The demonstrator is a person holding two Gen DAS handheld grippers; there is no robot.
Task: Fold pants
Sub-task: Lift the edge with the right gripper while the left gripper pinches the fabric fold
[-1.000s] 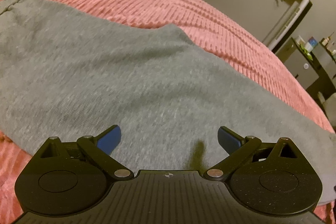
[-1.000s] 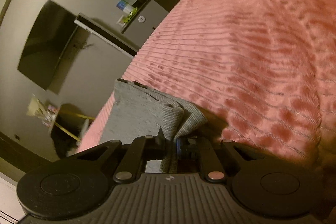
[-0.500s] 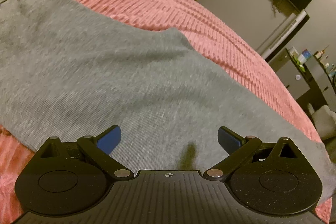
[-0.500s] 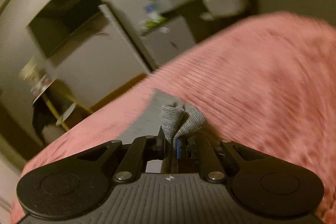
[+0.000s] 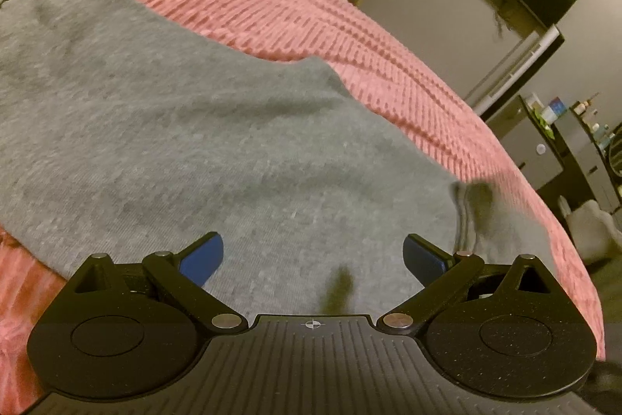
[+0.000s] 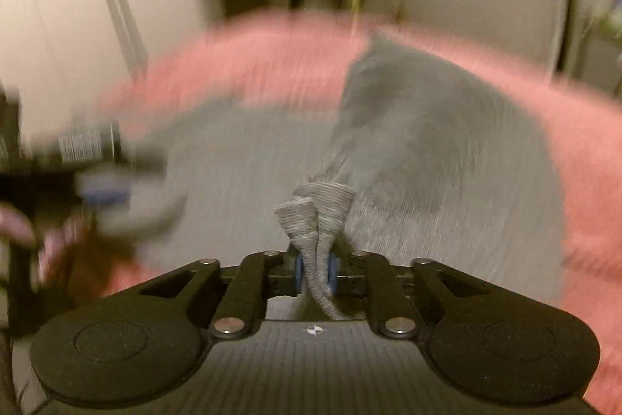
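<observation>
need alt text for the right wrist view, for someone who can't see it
The right gripper, jaws opening, has a bunched ribbed cuff of grey pants between its blue pads. The pants lie over a pink ribbed bedspread; the left gripper shows blurred at left.

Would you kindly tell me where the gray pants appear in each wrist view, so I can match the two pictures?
Left wrist view: gray pants spread flat across left and centre, ahead of the open left gripper.
Right wrist view: pants fill the centre; ribbed cuff between the opening right gripper pads.
Shared landmark: pink ribbed bedspread beneath.
</observation>
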